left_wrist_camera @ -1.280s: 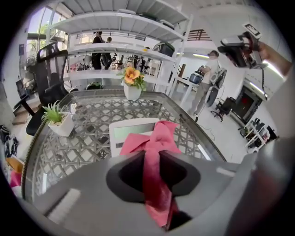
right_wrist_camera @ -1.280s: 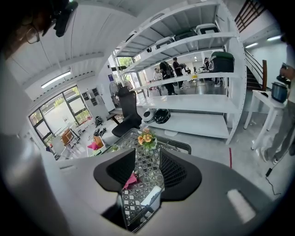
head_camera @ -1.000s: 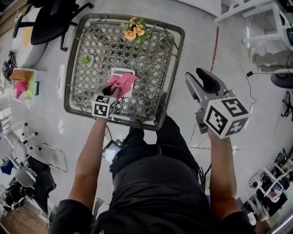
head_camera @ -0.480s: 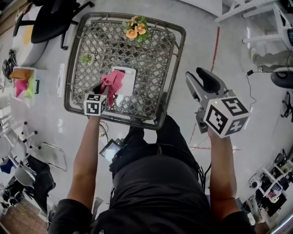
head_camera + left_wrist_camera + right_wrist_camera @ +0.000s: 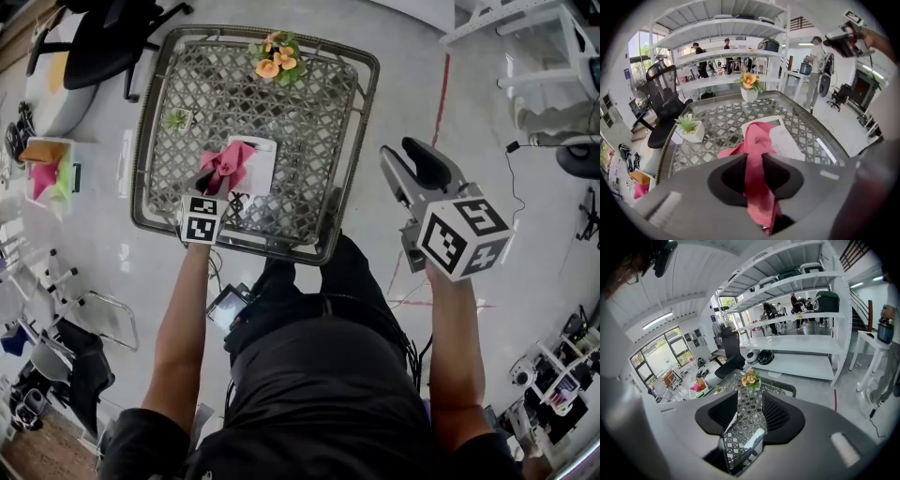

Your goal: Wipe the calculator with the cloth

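We record the left hand-held gripper [image 5: 753, 164] clamped on the pink cloth [image 5: 228, 161] over the left part of the white calculator [image 5: 261, 169] on the lattice surface [image 5: 309, 112], while the right hand-held gripper [image 5: 401, 155] stands jaws apart, gripping nothing, beside that surface.

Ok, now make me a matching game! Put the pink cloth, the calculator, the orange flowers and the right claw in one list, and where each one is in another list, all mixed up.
Things:
1. pink cloth
2. calculator
3. orange flowers
4. right claw

Places:
A. off to the side of the table, open, holding nothing
B. at the table's far edge
C. pinched in the left claw
D. lying flat on the table, partly covered by the cloth

Pairs: 1-C, 2-D, 3-B, 4-A
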Tool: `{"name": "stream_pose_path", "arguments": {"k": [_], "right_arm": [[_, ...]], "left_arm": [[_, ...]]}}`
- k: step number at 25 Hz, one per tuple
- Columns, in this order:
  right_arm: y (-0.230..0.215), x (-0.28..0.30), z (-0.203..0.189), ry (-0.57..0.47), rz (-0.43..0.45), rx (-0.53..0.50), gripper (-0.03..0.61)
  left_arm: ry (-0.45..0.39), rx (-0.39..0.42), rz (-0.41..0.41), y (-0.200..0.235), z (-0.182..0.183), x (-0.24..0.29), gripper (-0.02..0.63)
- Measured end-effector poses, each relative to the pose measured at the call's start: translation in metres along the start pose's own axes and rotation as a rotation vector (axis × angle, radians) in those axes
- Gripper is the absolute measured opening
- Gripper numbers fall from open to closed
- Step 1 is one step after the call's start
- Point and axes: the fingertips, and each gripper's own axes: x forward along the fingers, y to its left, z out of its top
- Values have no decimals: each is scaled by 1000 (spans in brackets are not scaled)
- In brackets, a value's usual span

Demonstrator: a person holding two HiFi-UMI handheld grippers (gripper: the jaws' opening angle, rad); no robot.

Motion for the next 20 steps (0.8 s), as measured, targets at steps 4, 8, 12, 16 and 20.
{"name": "stream_pose_path", "arguments": {"k": [4, 8, 12, 16, 20], "right_arm": [[-3, -3, -3, 2, -1, 3, 161], [-8, -6, -5, 3, -5, 8, 161], [-13, -10, -7, 0, -8, 13, 161], [-18, -13, -10, 0, -11, 18, 161], [-24, -16, -11, -2, -17, 24, 161]], "left_arm": [[28, 44, -64, -35, -6, 10, 138], [42, 62, -133, -66, -8, 18, 138], [56, 113, -204, -96, -7, 25, 138], [52, 119, -252, -117, -1, 30, 138], [41, 111, -292, -134, 7, 32, 138]]}}
